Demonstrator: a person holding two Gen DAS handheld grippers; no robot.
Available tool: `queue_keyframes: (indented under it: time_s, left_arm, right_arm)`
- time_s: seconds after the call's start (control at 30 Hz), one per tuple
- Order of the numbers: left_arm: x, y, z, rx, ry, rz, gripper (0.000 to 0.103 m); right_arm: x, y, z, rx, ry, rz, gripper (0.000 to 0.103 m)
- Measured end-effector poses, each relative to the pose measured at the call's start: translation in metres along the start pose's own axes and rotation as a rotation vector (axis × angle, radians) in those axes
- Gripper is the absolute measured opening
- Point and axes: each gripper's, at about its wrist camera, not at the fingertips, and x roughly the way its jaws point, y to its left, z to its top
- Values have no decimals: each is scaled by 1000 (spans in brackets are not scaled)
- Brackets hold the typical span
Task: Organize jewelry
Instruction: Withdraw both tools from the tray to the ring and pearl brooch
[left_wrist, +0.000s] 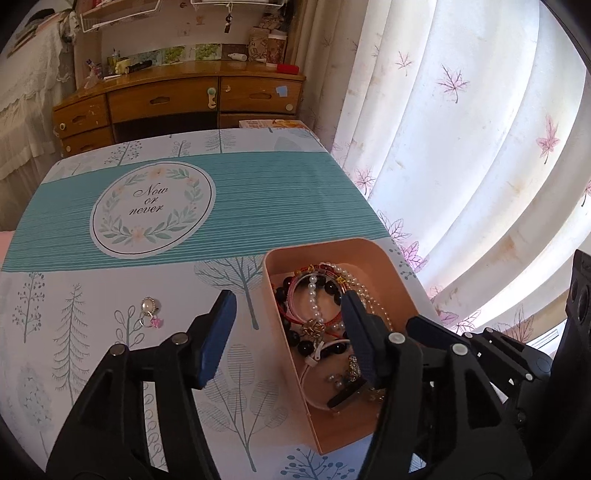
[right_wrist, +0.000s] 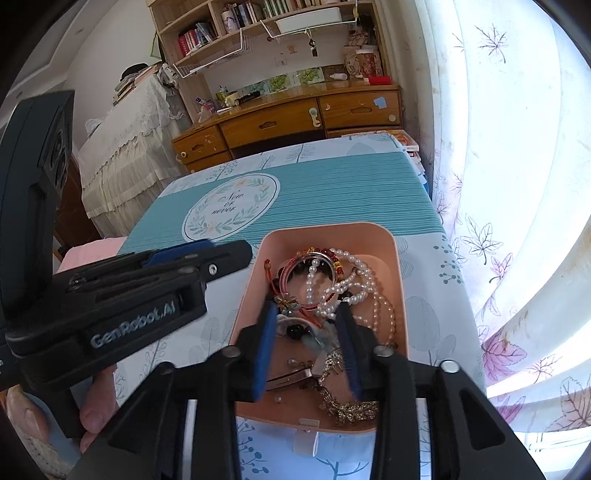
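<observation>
A desk (left_wrist: 155, 280) covered by a cloth printed with pale trees and a teal band fills most of both views, with a white leaf-patterned curtain (left_wrist: 461, 147) hanging along its right edge and a wooden dresser (left_wrist: 177, 99) beyond its far end. Near the desk's right edge sits a peach-coloured tray (left_wrist: 291, 373), and it holds a tangle of jewelry: a pearl necklace (right_wrist: 351, 280), a dark bead bracelet (left_wrist: 306, 345), a pink bangle (left_wrist: 295, 299) and a gold chain piece (right_wrist: 351, 408) at the near end.

The left gripper (left_wrist: 288, 332) stands with its fingers spread wide, straddling the tray's left wall: one blue-padded finger over the cloth, the other over the jewelry inside. Nothing is gripped between them. The right gripper (right_wrist: 308, 350) reaches into the tray from its near end, its fingers set narrower and apart, with beads and a blurred pale item between the pads; whether a pad touches any of it is hard to tell through the blur. A hand (right_wrist: 92, 410) grips the left gripper's handle at the lower left of the right wrist view.

Out on the cloth, left of the tray and well apart from it, lies a small ring (left_wrist: 149, 306) with a pink charm beside it.
</observation>
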Motion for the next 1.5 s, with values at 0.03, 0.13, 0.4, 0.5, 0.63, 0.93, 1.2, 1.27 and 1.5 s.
queue_keyframes:
  time_s: [0.03, 0.13, 0.4, 0.5, 0.63, 0.93, 1.2, 1.27, 1.5]
  left_arm:
    - [-2, 2, -1, -5, -3, 2, 57]
    - [-8, 9, -4, -21, -6, 1, 57]
    - [-26, 22, -16, -38, -30, 36, 57]
    - [-32, 28, -20, -51, -35, 40, 57]
    - [-39, 35, -24, -72, -43, 49, 57]
    - [-54, 48, -31, -93, -65, 66, 57]
    - [-71, 60, -36, -109, -91, 76, 57]
    - [-76, 65, -39, -117, -98, 78, 57]
    - [-93, 83, -46, -140, -117, 94, 57]
  right_arm:
    - [1, 1, 0, -1, 0, -1, 36]
    - [1, 1, 0, 0, 1, -1, 36]
    - [2, 12, -3, -16, -1, -7, 36]
    - [1, 15, -5, -14, -1, -7, 36]
    - [0, 21, -7, -18, 1, -8, 36]
    - [-7, 38, -9, -48, -13, -8, 36]
    - [-14, 57, -10, -74, -28, -6, 36]
    - [-16, 62, -10, -83, -31, -4, 36]
    - [-22, 82, -10, -112, -42, 2, 36]
